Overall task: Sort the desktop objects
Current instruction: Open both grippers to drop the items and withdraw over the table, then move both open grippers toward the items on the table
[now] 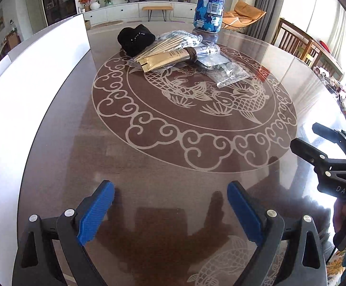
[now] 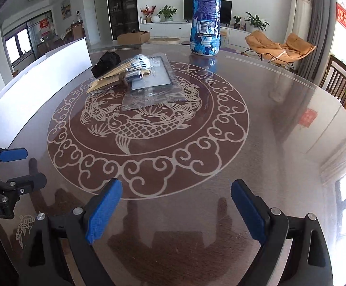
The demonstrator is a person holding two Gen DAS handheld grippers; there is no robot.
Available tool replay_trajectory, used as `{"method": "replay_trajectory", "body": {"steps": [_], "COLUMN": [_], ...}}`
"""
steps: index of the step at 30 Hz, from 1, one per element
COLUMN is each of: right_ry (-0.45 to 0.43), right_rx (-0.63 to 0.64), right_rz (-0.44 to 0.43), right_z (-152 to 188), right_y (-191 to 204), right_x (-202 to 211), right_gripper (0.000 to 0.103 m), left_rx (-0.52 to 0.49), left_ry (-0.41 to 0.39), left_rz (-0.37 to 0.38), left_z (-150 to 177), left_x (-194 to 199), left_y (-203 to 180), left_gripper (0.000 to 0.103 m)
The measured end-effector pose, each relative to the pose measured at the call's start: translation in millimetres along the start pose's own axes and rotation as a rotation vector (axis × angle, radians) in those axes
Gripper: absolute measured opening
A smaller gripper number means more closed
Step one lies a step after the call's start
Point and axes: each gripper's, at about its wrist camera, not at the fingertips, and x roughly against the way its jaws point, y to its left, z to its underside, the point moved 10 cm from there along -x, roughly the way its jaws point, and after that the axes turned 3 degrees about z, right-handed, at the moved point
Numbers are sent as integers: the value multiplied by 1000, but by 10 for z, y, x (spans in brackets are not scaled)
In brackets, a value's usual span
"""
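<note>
Clutter (image 1: 173, 54) mid-table (image 1: 149, 166); near edge bare.

The letters "DAS" stand in pale print on the black body of the right gripper (image 1: 325, 143). "nRobot.AI", its start cut off, stands on the left gripper (image 2: 21, 166). The blue camouflage bottle (image 2: 205, 21) carries a barcode and small print, too fine to read.
</note>
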Motion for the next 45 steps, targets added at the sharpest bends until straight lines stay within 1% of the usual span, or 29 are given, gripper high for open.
{"method": "replay_trajectory", "body": {"steps": [7, 10, 11, 12, 14, 16, 19, 22, 25, 32, 36, 38, 40, 42, 45], "right_ry": [25, 42, 44, 45, 47, 49, 55, 66, 66, 66, 75, 82, 70, 53, 18], "right_rx": [-14, -6, -2, 0, 3, 3, -1, -11, -11, -11, -16, -55, -128, -185, -224], "right_rz": [-3, -5, -2, 2, 8, 19, 36, 28, 29, 29, 29, 38, 21, 1, -7], "right_z": [60, 78, 84, 90, 94, 102, 100, 102, 101, 101, 82, 23, -123, -375, -925], "right_y": [-21, 3, 8, 12, 18, 8, -15, -30, -45, -48, -72, -140, -217, -276, -295], "right_x": [-96, -127, -128, -127, -128, -130, -141, -162, -167, -168, -184, -221, -263, -327, -466], "right_gripper": [93, 93, 93, 93, 93, 95, 100, 103, 103, 103, 103, 103, 103, 103, 103], "left_rx": [-38, -38, -37, -33, -20, -19, -19, -17, 1, 94, 99, 99, 99, 100, 100], "left_ry": [-29, -45, -49, -51, -59, -60, -63, -65, -67, -75, -78, -79, -79, -80, -80], "left_rz": [-37, -36, -37, -41, -45, -48, -49, -50, -61, -115, -118, -118, -119, -119, -118], "left_z": [27, 22, 24, 32, 44, 46, 44, 43, 36, 29, 31, 33, 31, 29, 27], "left_x": [11, 11, 10, 9, 12, 14, 14, 12, 15, 37, 36, 35, 33, 30, 28], "left_y": [33, 45, 52, 66, 98, 109, 113, 127, 184, 464, 486, 487, 487, 484, 481], "left_gripper": [97, 97, 98, 102, 103, 103, 103, 103, 103, 103, 103, 103, 103, 103, 103]}}
